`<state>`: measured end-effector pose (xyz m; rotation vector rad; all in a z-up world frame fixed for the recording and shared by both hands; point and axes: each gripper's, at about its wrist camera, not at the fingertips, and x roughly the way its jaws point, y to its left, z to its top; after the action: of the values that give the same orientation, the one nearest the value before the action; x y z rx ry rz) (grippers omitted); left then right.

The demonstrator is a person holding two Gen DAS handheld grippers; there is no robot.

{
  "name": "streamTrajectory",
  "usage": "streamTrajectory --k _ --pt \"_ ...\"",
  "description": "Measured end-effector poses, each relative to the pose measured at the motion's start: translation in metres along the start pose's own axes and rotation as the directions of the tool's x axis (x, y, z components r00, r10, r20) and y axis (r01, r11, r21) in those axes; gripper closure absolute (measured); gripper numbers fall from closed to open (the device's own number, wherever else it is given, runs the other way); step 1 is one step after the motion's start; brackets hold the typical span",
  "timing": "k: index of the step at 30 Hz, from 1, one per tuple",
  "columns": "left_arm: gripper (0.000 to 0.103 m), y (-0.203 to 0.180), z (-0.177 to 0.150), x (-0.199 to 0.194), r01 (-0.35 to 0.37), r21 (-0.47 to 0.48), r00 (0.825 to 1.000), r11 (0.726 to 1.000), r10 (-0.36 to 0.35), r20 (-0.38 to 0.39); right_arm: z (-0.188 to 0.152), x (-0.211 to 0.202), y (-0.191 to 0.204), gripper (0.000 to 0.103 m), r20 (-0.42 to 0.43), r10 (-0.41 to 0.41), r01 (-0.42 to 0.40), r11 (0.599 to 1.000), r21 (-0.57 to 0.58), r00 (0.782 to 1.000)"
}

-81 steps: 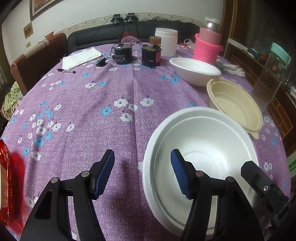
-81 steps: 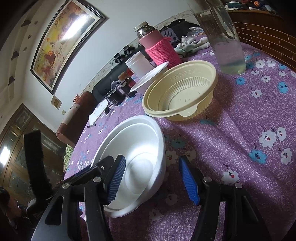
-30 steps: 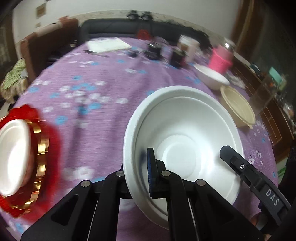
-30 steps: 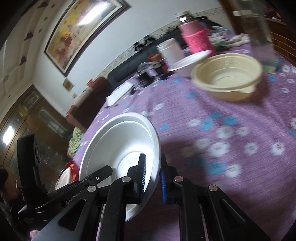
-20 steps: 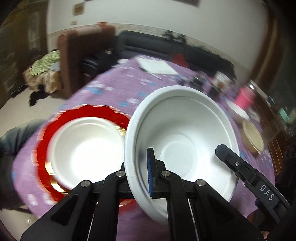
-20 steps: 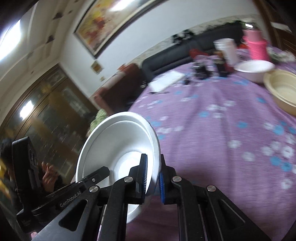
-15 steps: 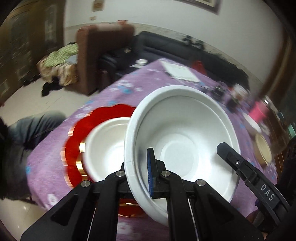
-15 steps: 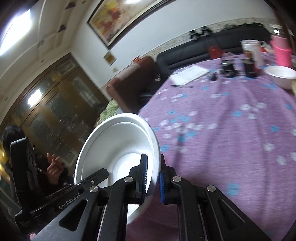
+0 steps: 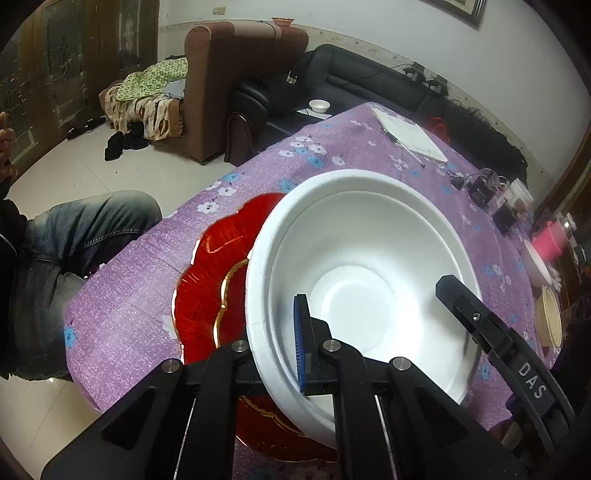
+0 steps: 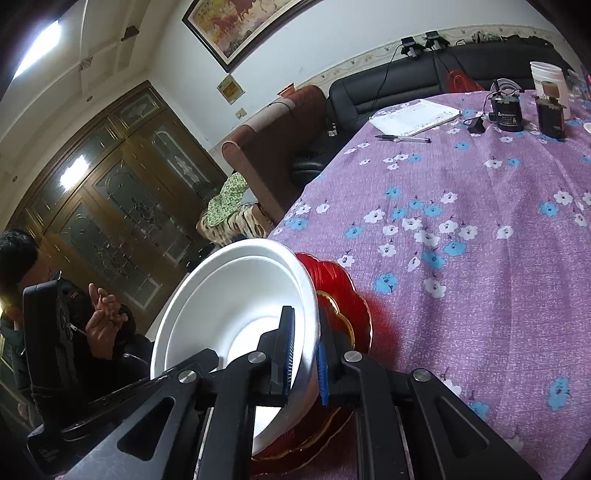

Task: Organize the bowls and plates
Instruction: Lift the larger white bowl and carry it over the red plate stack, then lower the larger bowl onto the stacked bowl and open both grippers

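Bowl (image 9: 354,280), white foam, hanging tilted over the red plate (image 9: 218,273) at the bench (image 9: 332,155) edge. Left gripper (image 9: 275,354) pinching its near rim, right gripper (image 10: 304,354) clamping the opposite rim. Cream bowl (image 9: 550,317) sitting well apart, far right.

White walls (image 10: 332,44) are seen, with a framed painting (image 10: 236,22) hung high. A brown armchair (image 9: 236,85) and black leather sofa (image 9: 369,81) are placed against the wall. Pale floor tiles (image 9: 74,170) are littered with dark shoes (image 9: 122,142). Dark wooden glazed doors (image 10: 110,206) are lit by reflections. The surface is covered by a purple floral cloth (image 10: 480,221).
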<state>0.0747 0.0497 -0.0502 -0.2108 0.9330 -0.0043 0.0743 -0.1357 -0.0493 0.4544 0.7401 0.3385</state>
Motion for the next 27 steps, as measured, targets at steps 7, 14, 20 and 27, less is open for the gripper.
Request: streamTrajectory --k 7,14,20,27 --pt "0.090 0.009 0.005 -0.005 0.013 0.001 1.000 1.000 -0.013 -0.014 -0.002 0.011 -0.003 0.088 -0.023 0.023 -0.023 1.000 0.016 0.999" --pt "0.048 0.007 0.007 -0.025 -0.038 0.045 0.998 0.998 0.036 0.057 0.000 0.005 -0.007 0.072 0.004 0.062 -0.062 0.998 0.030 0.998" --pt "0.048 0.019 0.010 -0.049 -0.053 0.008 0.989 0.999 0.051 0.139 0.003 -0.012 -0.011 0.065 0.079 0.082 -0.083 0.996 0.013 0.994" --pt "0.048 -0.026 0.001 -0.059 0.059 0.094 0.986 0.994 -0.073 0.149 0.008 -0.043 -0.034 0.062 0.168 0.042 -0.048 0.998 0.033 0.985"
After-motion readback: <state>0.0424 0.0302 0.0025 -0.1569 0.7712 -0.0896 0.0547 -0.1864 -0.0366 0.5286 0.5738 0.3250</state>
